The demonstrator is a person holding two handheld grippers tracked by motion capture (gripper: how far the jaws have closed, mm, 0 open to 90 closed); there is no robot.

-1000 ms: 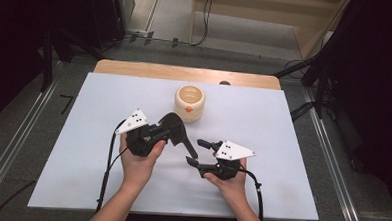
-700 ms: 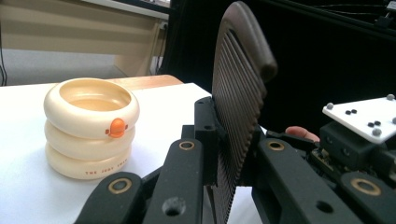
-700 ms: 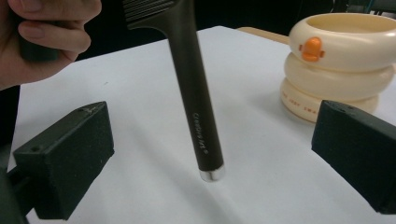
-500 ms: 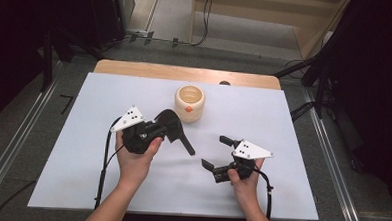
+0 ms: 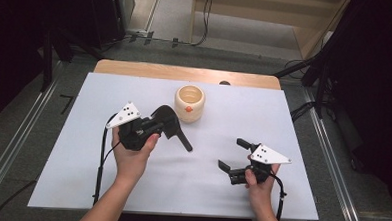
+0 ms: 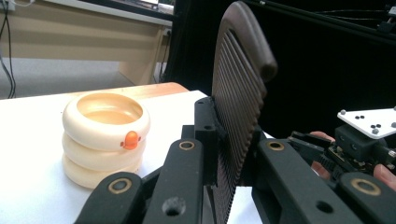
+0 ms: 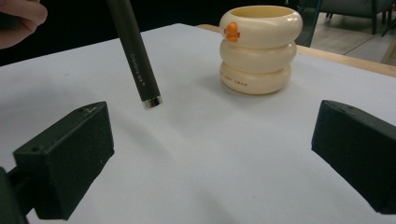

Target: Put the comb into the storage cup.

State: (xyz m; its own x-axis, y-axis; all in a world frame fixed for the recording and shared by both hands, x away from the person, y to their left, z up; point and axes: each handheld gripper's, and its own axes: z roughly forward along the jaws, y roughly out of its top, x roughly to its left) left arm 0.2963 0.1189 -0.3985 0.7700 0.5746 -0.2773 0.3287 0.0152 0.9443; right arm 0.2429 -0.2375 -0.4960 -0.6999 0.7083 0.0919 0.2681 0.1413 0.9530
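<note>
The left gripper (image 5: 156, 126) is clamping a dark comb (image 5: 169, 124) just beside the cream cup (image 5: 189, 103), while the right gripper (image 5: 233, 154), jaws spread and holding nothing, is hovering well apart from that cup.

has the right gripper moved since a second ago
Yes. In the high view the right gripper has drawn away from the cream holder, toward the table's right side and the person's edge, leaving the comb with the left gripper.
</note>
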